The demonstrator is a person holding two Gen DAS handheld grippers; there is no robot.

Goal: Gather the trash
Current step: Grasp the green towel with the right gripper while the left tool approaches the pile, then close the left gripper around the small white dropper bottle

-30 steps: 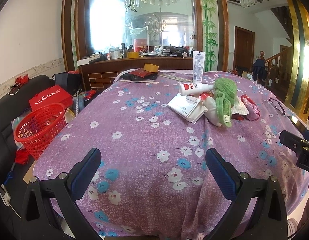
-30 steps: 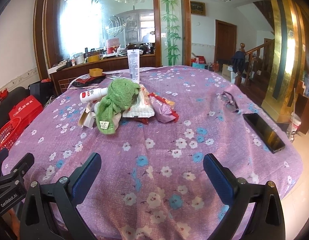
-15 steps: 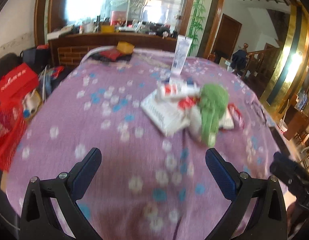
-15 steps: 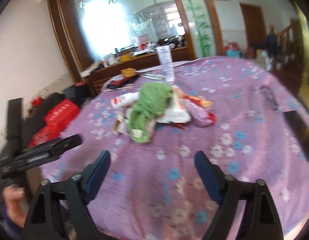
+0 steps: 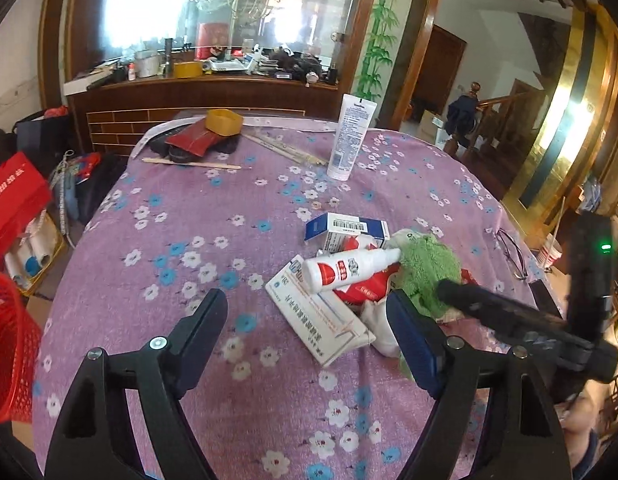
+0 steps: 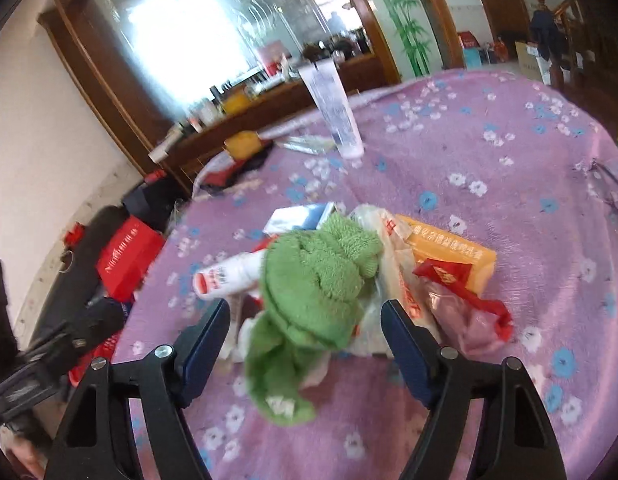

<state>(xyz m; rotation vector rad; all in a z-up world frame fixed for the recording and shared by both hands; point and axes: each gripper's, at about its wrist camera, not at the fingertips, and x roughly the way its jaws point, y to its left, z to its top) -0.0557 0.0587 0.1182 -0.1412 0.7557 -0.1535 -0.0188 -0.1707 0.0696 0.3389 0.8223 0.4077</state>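
Left wrist view: the left gripper (image 5: pixel 309 320), jaws just narrowing yet apart, hangs over a white booklet (image 5: pixel 321 316) at the trash pile's edge on the purple tablecloth (image 5: pixel 181 216); right wrist view: the right gripper (image 6: pixel 305 334), likewise unclamped, straddles the green cloth (image 6: pixel 313 284) atop the pile

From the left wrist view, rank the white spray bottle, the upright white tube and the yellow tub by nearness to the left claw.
Measured from the left claw:
1. White spray bottle, lying on the trash pile just ahead and slightly right.
2. Upright white tube, standing further back, right of centre.
3. Yellow tub, at the table's far edge, to the left.
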